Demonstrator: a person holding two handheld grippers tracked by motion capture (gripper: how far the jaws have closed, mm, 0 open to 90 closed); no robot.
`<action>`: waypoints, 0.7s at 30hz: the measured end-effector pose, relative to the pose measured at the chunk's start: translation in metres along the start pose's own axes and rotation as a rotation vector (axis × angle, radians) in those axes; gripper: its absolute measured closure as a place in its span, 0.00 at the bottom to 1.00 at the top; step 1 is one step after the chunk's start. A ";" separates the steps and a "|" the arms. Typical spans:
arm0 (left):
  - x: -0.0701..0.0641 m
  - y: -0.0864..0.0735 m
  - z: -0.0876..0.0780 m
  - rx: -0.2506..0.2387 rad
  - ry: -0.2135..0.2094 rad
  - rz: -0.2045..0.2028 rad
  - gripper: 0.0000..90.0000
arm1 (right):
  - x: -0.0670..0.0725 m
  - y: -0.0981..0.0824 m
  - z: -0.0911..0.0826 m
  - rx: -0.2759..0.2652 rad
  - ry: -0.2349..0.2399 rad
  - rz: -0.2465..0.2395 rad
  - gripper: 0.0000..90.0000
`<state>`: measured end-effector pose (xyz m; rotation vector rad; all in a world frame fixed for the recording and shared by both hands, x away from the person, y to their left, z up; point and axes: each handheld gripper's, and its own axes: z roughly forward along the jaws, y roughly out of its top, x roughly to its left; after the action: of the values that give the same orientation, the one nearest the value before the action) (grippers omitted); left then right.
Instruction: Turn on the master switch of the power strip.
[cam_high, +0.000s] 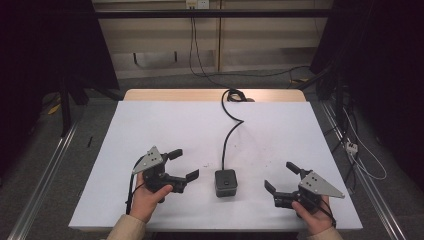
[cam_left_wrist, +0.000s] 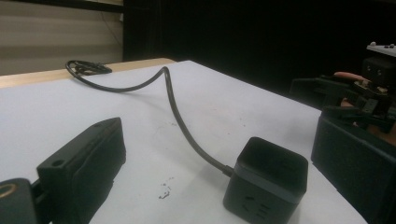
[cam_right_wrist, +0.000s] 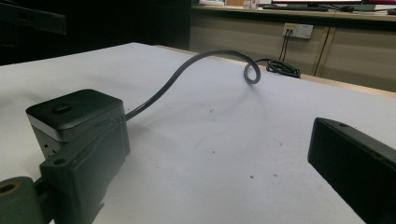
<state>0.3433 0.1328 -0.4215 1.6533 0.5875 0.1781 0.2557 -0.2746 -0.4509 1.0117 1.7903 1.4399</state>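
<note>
White surface (cam_high: 165, 125) under dim lab light, dark curtains on both sides: we hold 2 grippers low over its near edge, a black cube power socket (cam_high: 225, 183) standing between them, apart from both. Our left gripper (cam_high: 183, 165) is spread wide and grips nothing; our right gripper (cam_high: 281, 176) is likewise wide and bare. From the cube, its black cable (cam_high: 226, 137) arches up and runs to a coil at the far edge
</note>
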 end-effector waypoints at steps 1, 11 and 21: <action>0.000 0.000 0.001 0.005 -0.006 0.004 0.03 | 0.000 0.000 0.000 0.000 -0.001 0.000 0.04; -0.005 0.002 0.009 0.010 -0.030 0.015 0.03 | -0.002 0.000 -0.001 -0.001 -0.009 -0.003 0.04; -0.005 0.003 0.013 0.015 -0.038 0.016 0.03 | -0.002 0.000 -0.001 -0.002 -0.007 0.001 0.04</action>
<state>0.3455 0.1186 -0.4200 1.6726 0.5483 0.1535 0.2559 -0.2767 -0.4509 1.0156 1.7832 1.4364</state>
